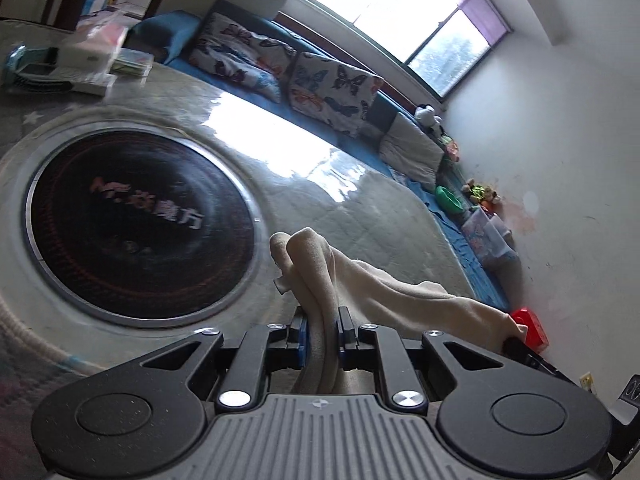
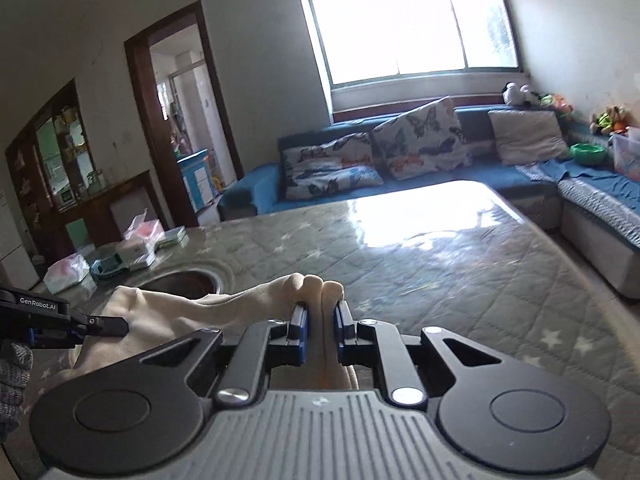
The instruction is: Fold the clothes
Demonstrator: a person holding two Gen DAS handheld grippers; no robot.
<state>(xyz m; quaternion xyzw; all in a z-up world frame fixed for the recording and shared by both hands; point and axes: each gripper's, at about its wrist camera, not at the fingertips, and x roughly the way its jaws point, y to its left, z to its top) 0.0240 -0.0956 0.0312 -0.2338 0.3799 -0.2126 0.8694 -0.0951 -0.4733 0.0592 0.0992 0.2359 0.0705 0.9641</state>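
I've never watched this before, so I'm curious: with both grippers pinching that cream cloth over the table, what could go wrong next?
1. Each gripper, left and right, pinches only a bunched edge of the cloth; a pull apart might slip it free.
2. The cloth hangs close to the round black hob set in the table; it could drag across it.
3. The boxes at the far corner might get swept if the cloth swings wide.
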